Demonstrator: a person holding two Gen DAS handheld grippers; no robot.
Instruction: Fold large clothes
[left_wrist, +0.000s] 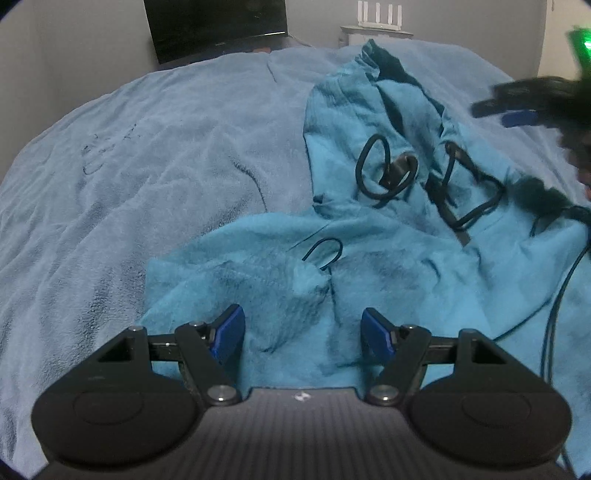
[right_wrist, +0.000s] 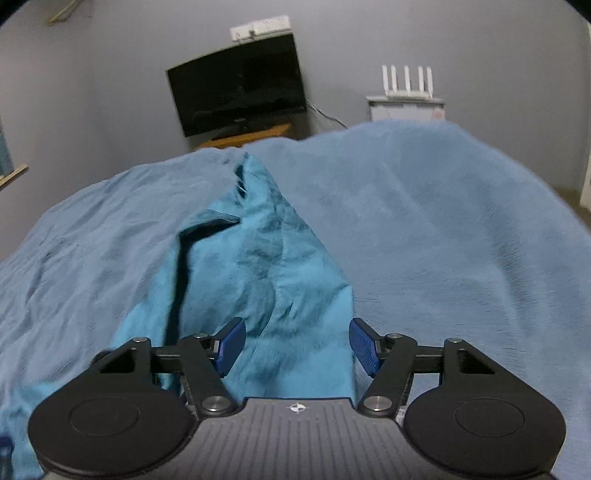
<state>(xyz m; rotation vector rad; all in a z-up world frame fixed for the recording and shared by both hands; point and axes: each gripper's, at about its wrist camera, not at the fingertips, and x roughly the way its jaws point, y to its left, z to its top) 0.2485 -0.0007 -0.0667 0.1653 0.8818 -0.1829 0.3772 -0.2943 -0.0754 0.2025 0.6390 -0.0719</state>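
The teal hoodie (left_wrist: 369, 258) lies crumpled on the blue blanket (left_wrist: 147, 166), its black cords (left_wrist: 373, 170) looped on top. The left gripper (left_wrist: 303, 339) hangs over the near hem with its jaws spread, pinching nothing. The right gripper (right_wrist: 297, 345) is over another edge, jaws apart too, with cloth between them but not squeezed. A good grab takes the edge only, not the blanket. The right view is blurry. The hoodie's sleeves are hard to find, and its near side is hidden behind the grippers.
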